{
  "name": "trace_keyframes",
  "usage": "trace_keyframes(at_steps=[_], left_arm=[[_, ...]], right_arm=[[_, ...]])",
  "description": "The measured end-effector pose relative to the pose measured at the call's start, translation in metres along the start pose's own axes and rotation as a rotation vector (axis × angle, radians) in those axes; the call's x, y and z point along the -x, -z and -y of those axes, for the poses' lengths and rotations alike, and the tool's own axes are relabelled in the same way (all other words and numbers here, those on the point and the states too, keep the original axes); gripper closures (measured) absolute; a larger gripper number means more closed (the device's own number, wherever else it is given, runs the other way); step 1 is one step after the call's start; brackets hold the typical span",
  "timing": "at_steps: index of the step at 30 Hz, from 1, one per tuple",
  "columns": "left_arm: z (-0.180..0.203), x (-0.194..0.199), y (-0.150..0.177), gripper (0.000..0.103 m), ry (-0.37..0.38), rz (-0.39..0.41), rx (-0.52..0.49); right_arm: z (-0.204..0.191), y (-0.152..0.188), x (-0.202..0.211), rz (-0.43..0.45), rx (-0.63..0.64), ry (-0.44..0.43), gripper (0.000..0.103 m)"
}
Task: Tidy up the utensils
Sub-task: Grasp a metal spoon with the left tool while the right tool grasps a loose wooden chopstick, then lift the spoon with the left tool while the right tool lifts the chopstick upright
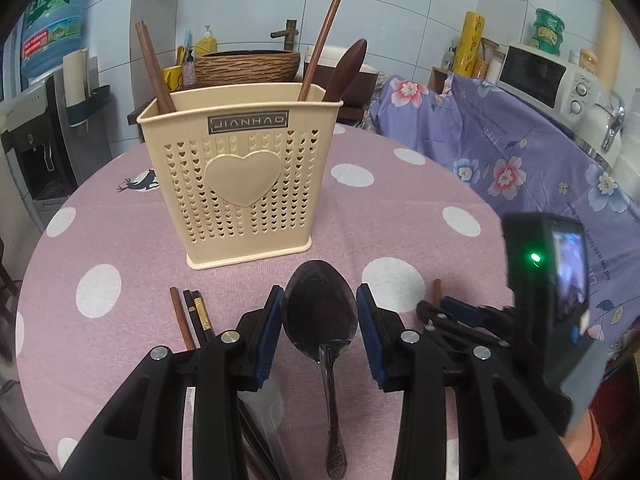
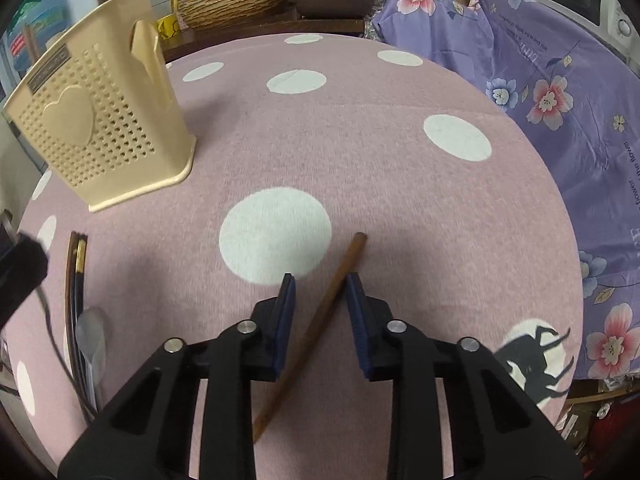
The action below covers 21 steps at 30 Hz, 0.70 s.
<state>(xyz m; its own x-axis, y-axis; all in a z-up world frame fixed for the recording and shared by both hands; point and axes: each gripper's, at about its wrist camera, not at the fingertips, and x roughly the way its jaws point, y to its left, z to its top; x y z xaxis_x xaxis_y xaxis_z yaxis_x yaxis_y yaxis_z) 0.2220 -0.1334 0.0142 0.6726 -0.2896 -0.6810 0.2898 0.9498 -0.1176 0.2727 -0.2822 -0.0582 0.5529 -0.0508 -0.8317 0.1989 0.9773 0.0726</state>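
Note:
My left gripper (image 1: 320, 292) is shut on the bowl of a metal spoon (image 1: 320, 320), both blue pads against its edges and the handle pointing back toward me. Beyond it stands the beige heart-pattern utensil caddy (image 1: 240, 184), which holds brown chopsticks (image 1: 154, 72), a single chopstick (image 1: 320, 48) and a wooden spoon (image 1: 348, 68). My right gripper (image 2: 320, 280) straddles a brown chopstick (image 2: 320, 320) lying on the cloth, with a gap on each side of it. Loose brown and black chopsticks (image 1: 192, 316) lie left of the spoon.
The round table wears a pink polka-dot cloth (image 2: 360, 160); the caddy (image 2: 100, 128) is at its far left. A pale spoon (image 2: 91, 340) lies beside black chopsticks (image 2: 78, 280). A floral-covered bench (image 1: 520, 152) with a microwave (image 1: 540, 76) borders the right; a wicker basin (image 1: 248, 66) sits behind.

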Motion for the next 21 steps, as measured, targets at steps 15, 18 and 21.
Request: trace_keyframes(at_steps=[15, 18, 21], left_arm=[[-0.009, 0.005, 0.005, 0.065, 0.007, 0.018, 0.031], [-0.011, 0.008, 0.004, 0.065, 0.011, 0.030, 0.033], [-0.012, 0.012, 0.004, 0.065, 0.017, 0.043, 0.037]], right_arm=[[-0.017, -0.024, -0.017, -0.016, -0.053, -0.045, 0.095], [-0.013, -0.024, -0.017, -0.020, -0.079, -0.084, 0.095], [-0.009, -0.024, -0.010, -0.003, -0.092, -0.128, 0.095]])
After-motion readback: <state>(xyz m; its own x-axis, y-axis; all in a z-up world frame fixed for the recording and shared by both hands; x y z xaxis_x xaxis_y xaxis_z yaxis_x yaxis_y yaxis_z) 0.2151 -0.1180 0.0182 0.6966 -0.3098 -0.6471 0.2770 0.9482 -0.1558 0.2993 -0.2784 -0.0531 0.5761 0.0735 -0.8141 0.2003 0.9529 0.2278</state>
